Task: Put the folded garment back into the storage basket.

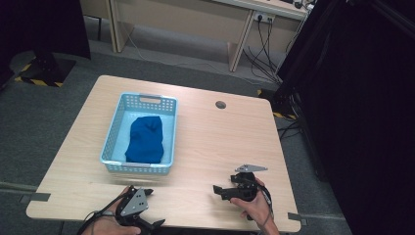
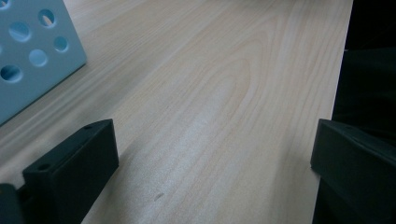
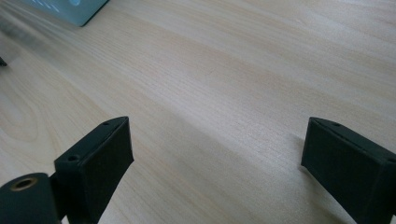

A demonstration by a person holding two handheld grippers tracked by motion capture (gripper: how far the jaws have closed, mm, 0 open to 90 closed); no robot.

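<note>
On the pale wood-grain rectangular worktop [image 1: 210, 142] stands a light blue perforated plastic basket [image 1: 140, 102] with a handle slot in its far wall, set towards the left half of the surface and well back from the near edge. Inside it lies a dark blue bundled cloth [image 1: 145, 139], resting on the basket floor and stretching from about the middle towards the near wall, with bare floor showing on either side of it. The left tool [image 1: 147, 192], black with a grey three-cornered plate on top, is held in the person's left hand [image 1: 105, 225] at the near edge of the worktop, just in front of the basket's near wall and apart from it; in the left gripper view its two black jaws stand wide apart with nothing but bare wood between them, and a corner of the basket's holed wall sits at the upper left. The right tool [image 1: 216, 189], also black with a grey plate, is held in the right hand [image 1: 254, 203] near the right part of the front edge, well apart from the basket and pointing leftwards across the worktop. In the right gripper view its jaws are likewise spread wide over bare wood, gripping nothing, with a corner of the basket at the top left. A small round grey cable port [image 1: 220, 104] sits in the worktop beyond the basket's right side.
</note>
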